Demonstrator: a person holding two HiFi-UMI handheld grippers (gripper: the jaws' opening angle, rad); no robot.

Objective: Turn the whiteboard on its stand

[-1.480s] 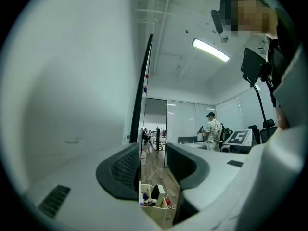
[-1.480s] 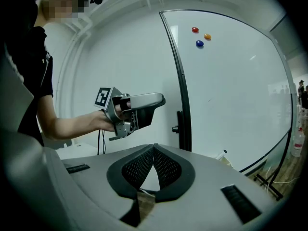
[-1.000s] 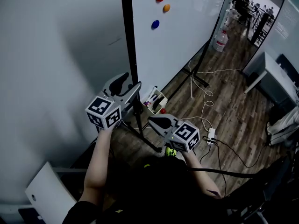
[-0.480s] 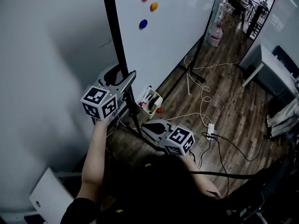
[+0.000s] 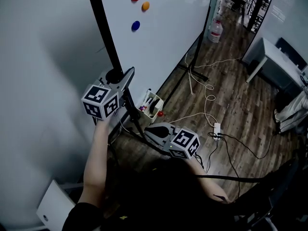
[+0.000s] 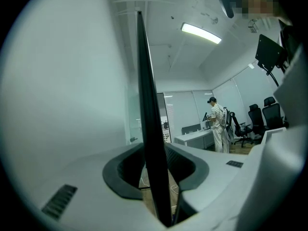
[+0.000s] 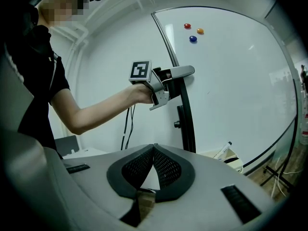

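The whiteboard (image 5: 163,28) stands upright on its black stand (image 5: 137,129), with red, orange and blue magnets (image 5: 136,25) on its face. Its black side frame (image 5: 103,32) runs between the jaws of my left gripper (image 5: 122,76). Those jaws are closing, and in the left gripper view both pads meet the frame (image 6: 149,109) at my left gripper (image 6: 154,148). The right gripper view shows the left gripper (image 7: 178,76) clamped round the frame edge. My right gripper (image 5: 148,130) hangs lower, near the stand's leg, shut and holding nothing; its pads (image 7: 166,165) meet.
A grey wall (image 5: 43,57) stands close on the left. A small box of markers (image 5: 150,104) sits by the stand's foot. Cables and a power strip (image 5: 217,129) lie on the wooden floor. A water bottle (image 5: 215,31) and a desk (image 5: 274,57) are farther off. A person (image 6: 219,124) stands in the distance.
My left gripper has moved onto the board's side frame and its jaws have narrowed round it. The right gripper has dropped slightly. The board has drifted left in the head view.
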